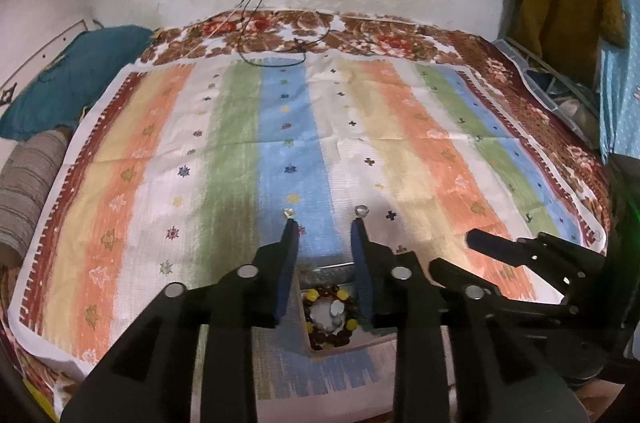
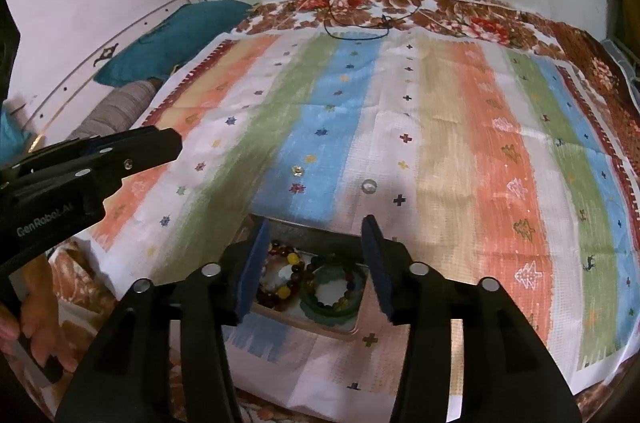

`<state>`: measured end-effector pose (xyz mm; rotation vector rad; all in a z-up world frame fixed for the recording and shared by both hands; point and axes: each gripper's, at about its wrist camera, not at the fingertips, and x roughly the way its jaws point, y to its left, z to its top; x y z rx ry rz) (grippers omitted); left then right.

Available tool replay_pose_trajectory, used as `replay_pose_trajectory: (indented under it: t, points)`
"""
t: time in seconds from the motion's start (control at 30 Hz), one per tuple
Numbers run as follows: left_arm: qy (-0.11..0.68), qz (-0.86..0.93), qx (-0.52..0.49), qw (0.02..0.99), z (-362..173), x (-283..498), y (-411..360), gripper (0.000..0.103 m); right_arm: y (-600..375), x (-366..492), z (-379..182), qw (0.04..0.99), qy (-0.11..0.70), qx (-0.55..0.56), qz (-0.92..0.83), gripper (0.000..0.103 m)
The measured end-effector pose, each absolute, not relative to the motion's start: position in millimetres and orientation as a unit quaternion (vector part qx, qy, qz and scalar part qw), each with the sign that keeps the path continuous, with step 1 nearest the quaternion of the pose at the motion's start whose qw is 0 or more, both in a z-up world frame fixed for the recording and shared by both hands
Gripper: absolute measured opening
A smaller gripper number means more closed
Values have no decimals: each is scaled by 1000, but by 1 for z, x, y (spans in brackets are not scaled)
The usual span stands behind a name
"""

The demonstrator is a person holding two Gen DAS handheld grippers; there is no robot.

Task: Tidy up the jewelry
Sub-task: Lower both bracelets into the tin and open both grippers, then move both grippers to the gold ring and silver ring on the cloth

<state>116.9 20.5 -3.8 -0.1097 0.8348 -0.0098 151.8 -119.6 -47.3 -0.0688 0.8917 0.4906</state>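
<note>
Nearest the cameras, both claws stand wide and hold nothing. The left gripper point(image 1: 325, 223) and the right gripper point(image 2: 316, 223) each hover over a shallow box point(image 2: 316, 329) that lies on the striped cloth point(image 2: 460, 151).

In the box, at about six o'clock in both views, sit two bead bracelets. The amber bracelet point(image 2: 280, 275) has brown and yellow beads; the green bracelet point(image 2: 334, 293) lies just beside it, at its three o'clock.

Further out, toward twelve o'clock from the box, two small loose pieces lie on the cloth, near each other but apart. One is a gold-toned ring point(image 2: 297, 170) on the blue stripe. The other is a silver ring point(image 2: 368, 185) on the white stripe.

These rings are probably light, hard and slippery, and they lie flat against soft fabric. A pinch across the band's outer edge, with the pads pressed slightly into the cloth, looks like the best hold. They may skid or flip.

The right wrist view shows both bracelets and the person's hand point(image 2: 38, 339) on the left tool. The left wrist view shows only the amber bracelet, with the rings just past its fingertips.
</note>
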Motion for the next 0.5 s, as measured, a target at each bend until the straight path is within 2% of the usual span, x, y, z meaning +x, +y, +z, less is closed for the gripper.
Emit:
replay_pose_trajectory:
  t: [0.13,0.2,0.23,0.3,0.4,0.5]
  points:
    - [420,1,-72,905,-10,127,29,42,-121,163,-50,871,436,-26,227,57]
    - [427,3,-77,901,-13,134,32,43,-119,168,-52,866,444,-22,231,65]
    - [430,4,-77,900,-14,137,33,44,-119,170,-53,864,447,-21,231,65]
    - [438,10,-71,896,-18,146,33,54,-115,176,-55,862,452,-25,228,66]
    - [451,15,-77,889,-25,158,36,61,-111,184,-56,860,457,-33,226,69]
    - [466,24,-80,881,-34,168,39,63,-109,189,-59,859,460,-38,221,70]
